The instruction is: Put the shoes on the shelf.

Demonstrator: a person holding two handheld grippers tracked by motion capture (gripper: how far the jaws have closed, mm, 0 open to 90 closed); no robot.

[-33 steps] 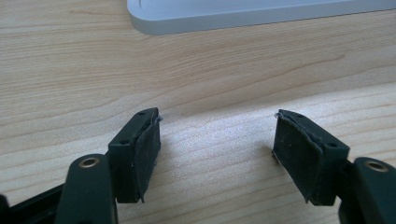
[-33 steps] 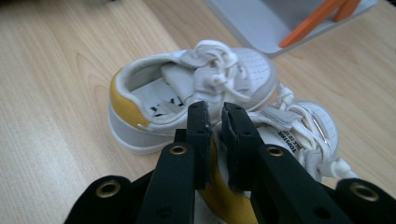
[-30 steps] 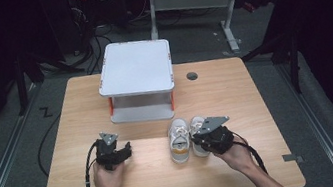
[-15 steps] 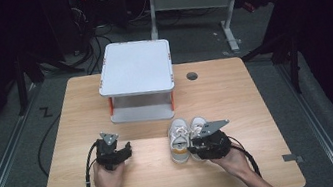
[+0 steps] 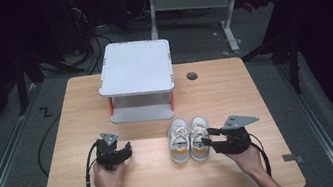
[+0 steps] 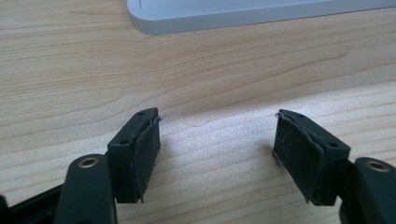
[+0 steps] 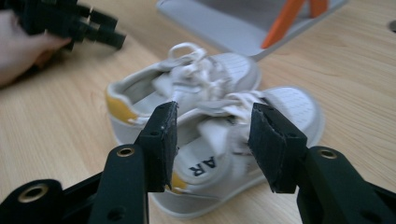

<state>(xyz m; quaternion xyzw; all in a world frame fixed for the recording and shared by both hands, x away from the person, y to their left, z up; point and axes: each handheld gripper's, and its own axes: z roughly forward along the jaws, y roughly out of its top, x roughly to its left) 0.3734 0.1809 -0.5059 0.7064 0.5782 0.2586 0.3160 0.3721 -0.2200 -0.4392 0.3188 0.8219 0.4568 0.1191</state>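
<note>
The right gripper (image 5: pixel 211 139) sits at the near right part of the table (image 5: pixel 268 108), held in the person's right hand (image 5: pixel 247 159), with its jaws pointing left toward a pair of small white shoes (image 5: pixel 189 139). In the right gripper view (image 7: pixel 211 140) the 2 black jaws stand apart with a clear gap, holding nothing; they frame the laces and opening of the nearer shoe (image 7: pixel 233 154), which has a yellow heel patch and letters printed on its insole. Whether the jaw tips touch the shoe cannot be told.

The 2 shoes lie side by side, touching, toes pointing away from the person, just in front of a white 2-level stand (image 5: pixel 138 80) with orange posts that sits at the middle of the far half of the table.

The left gripper (image 5: pixel 122 152) rests at the near left, held in the left hand (image 5: pixel 109 181), well apart from the shoes. In the left gripper view (image 6: pixel 217 140) its jaws are spread wide over bare wood, gripping nothing, with the stand's lower edge (image 6: pixel 252 16) beyond.
</note>
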